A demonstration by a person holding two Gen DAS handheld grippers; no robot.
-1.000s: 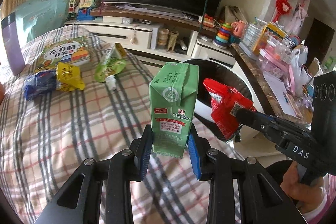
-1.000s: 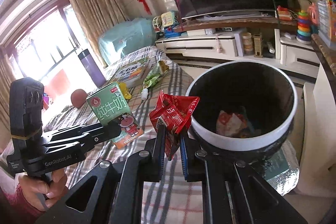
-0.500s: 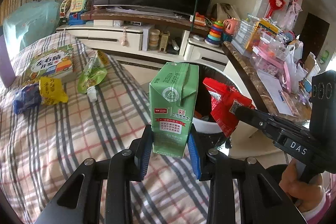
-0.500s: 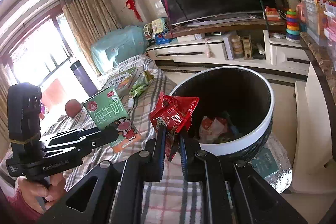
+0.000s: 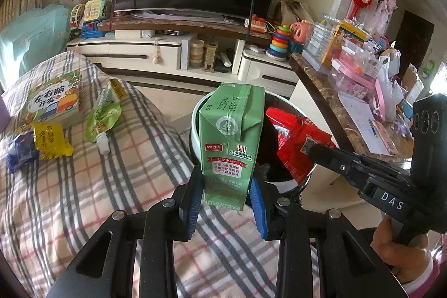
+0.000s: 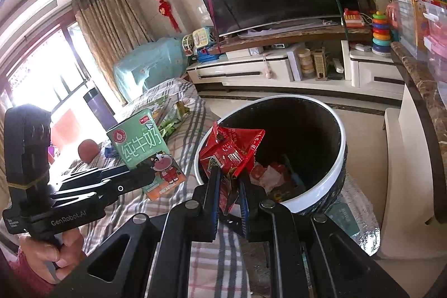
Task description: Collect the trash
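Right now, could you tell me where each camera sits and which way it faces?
Left wrist: on the left gripper, facing the TV past its green milk carton; the right gripper and hand show at right.
Right wrist: on the right gripper, facing the trash bin past its red wrapper; the left gripper and hand show at left.
Shared: carton, wrapper, bin, TV.

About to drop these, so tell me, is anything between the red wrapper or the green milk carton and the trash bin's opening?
Nothing visible blocks either. The red wrapper hangs at the trash bin's near rim, its mouth open. The green milk carton is beside it, over the bed edge.
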